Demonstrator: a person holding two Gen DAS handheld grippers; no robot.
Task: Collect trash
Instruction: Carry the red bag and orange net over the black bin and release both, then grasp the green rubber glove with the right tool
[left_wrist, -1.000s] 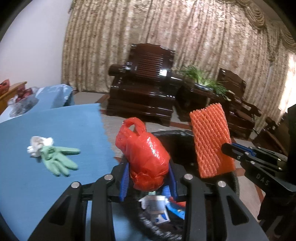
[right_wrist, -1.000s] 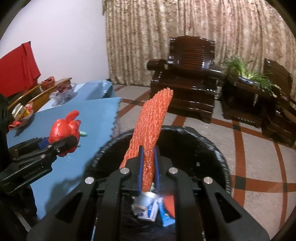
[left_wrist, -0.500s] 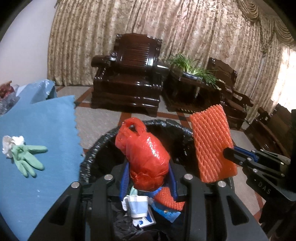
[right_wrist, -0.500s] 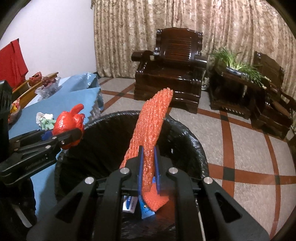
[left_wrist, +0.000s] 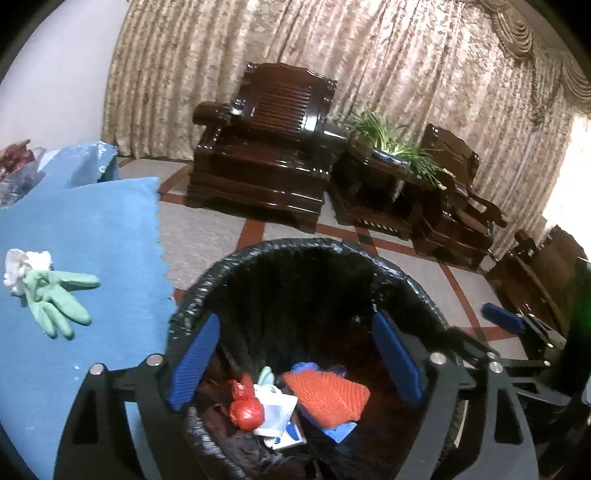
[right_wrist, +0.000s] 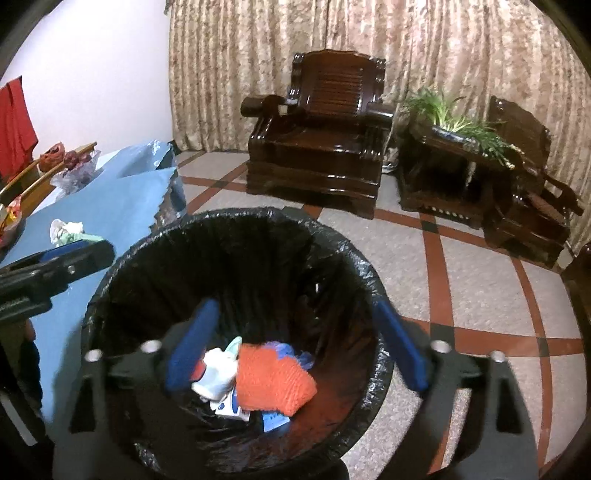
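A black-lined trash bin (left_wrist: 295, 247) (right_wrist: 236, 218) stands on the floor beside the blue table. Inside lie a red plastic bag (left_wrist: 245, 411), an orange foam net (left_wrist: 327, 395) (right_wrist: 275, 380), white wrappers (left_wrist: 275, 406) (right_wrist: 216, 376) and blue scraps. My left gripper (left_wrist: 295, 362) is open and empty above the bin. My right gripper (right_wrist: 293, 345) is open and empty above the bin too. A green glove (left_wrist: 55, 299) and a crumpled white tissue (left_wrist: 22, 264) lie on the blue tablecloth (left_wrist: 92, 229); both also show in the right wrist view (right_wrist: 68, 230).
A dark wooden armchair (left_wrist: 266, 147) (right_wrist: 325, 140), a side table with a plant (left_wrist: 391, 158) (right_wrist: 454, 147) and a second chair (left_wrist: 465, 206) stand by the curtains. Bagged items (right_wrist: 70, 162) sit at the table's far end. Tiled floor (right_wrist: 461, 273) surrounds the bin.
Both grippers have opened. The red bag has dropped from my left gripper and the orange foam net from my right gripper into the bin.
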